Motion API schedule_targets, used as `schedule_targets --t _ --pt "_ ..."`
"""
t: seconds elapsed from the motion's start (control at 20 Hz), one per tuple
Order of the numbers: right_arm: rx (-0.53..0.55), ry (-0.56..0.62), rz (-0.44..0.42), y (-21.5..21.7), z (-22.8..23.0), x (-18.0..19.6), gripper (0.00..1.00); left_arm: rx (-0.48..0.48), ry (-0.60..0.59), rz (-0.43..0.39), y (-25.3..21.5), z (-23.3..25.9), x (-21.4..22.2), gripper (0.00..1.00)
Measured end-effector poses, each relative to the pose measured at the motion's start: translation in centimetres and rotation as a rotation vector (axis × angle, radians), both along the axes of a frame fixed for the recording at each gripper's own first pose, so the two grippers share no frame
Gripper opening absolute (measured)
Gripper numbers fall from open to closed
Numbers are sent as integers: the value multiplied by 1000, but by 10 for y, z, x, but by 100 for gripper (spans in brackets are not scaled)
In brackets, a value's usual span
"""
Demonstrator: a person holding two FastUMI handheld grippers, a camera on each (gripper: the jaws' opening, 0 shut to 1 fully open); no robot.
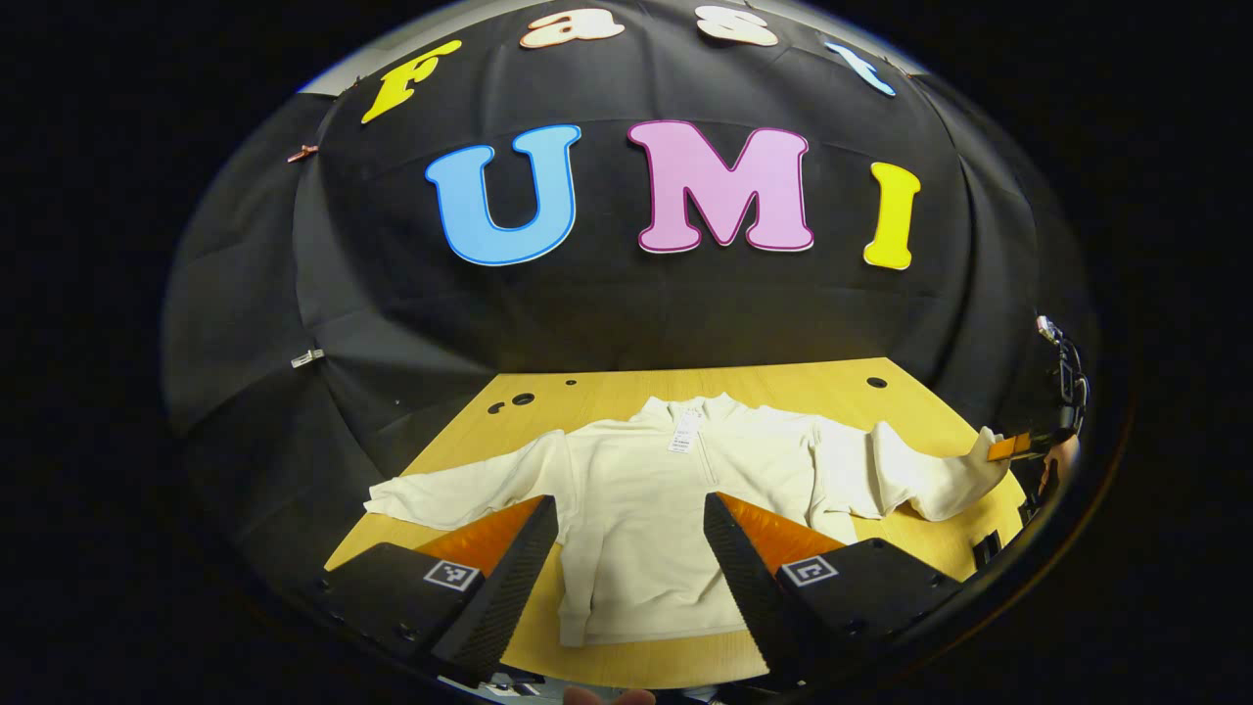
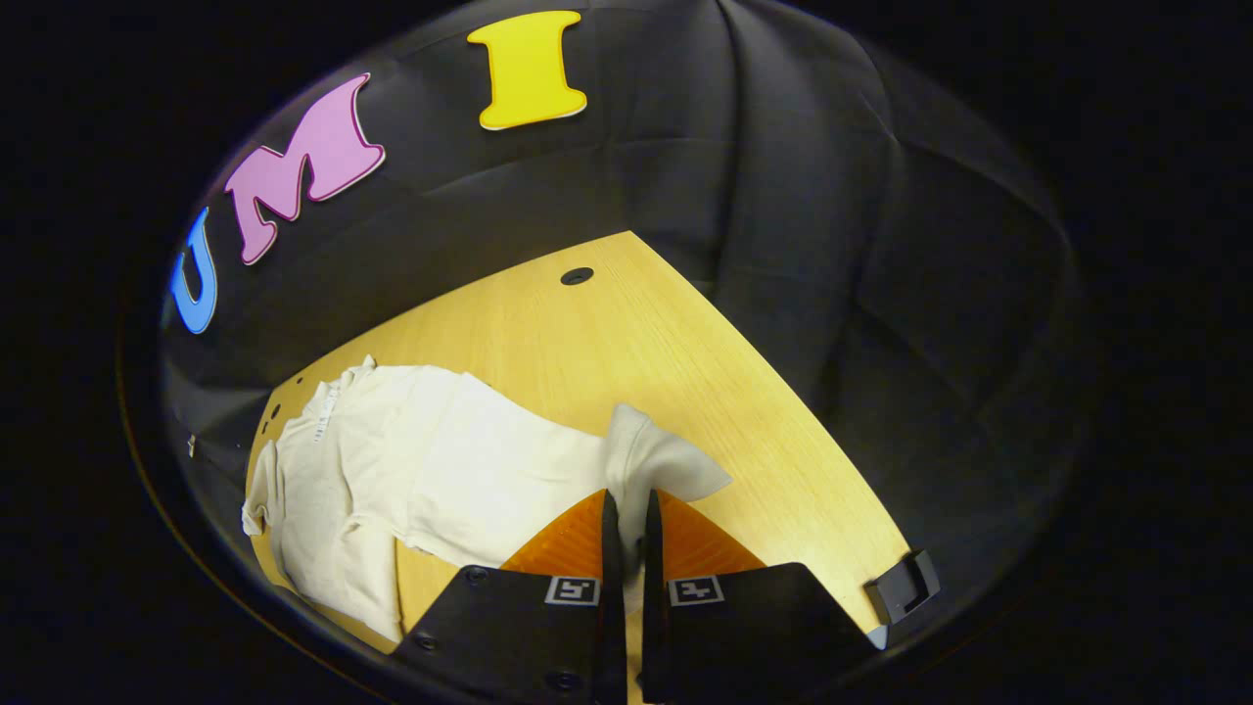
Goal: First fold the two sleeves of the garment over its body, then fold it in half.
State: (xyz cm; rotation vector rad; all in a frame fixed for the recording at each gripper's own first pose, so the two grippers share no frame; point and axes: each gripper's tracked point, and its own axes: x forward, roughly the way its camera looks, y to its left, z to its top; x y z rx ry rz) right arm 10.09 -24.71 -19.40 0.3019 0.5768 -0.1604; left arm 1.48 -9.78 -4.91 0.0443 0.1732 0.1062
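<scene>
Right hand-held gripper [image 2: 626, 534] over wooden table [image 2: 626, 343]

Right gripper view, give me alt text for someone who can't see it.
The right tool is shut on the cuff of a cream sweater's sleeve, lifting it slightly off a wooden table. The rest of the sweater lies flat to the left, in front of a black cloth wall.

My right claw [image 2: 626, 534] is pinched tight on the sleeve [image 2: 646, 460], which is lifted off the counter [image 2: 626, 333]; the garment [image 2: 392, 460] lies spread to its left.
</scene>
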Motion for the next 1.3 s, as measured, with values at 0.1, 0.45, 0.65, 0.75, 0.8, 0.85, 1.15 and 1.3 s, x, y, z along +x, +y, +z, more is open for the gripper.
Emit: schedule_targets --t 0.1,0.45,0.65,0.75,0.8,0.85,1.15,1.3 --pt "13 -22 7 21 12 -6 11 -12 -3 -3 9 0 3 96" --pt "105 -93 47 120 50 -11 11 -49 -6 -14 48 0 12 96" --pt "123 -129 102 180 69 6 11 -68 5 -5 79 -4 16 96" --pt "139 -146 117 209 78 16 11 -76 8 -4 93 -7 17 96" --pt "147 -154 123 223 83 23 11 -78 11 -3 102 -8 18 96" --pt "156 -160 130 238 86 28 11 -79 12 -1 110 -9 19 96" --pt "186 -173 202 332 89 52 11 -92 27 30 165 -19 19 96" --pt "178 -159 265 381 78 57 11 -94 37 49 193 -26 20 96"
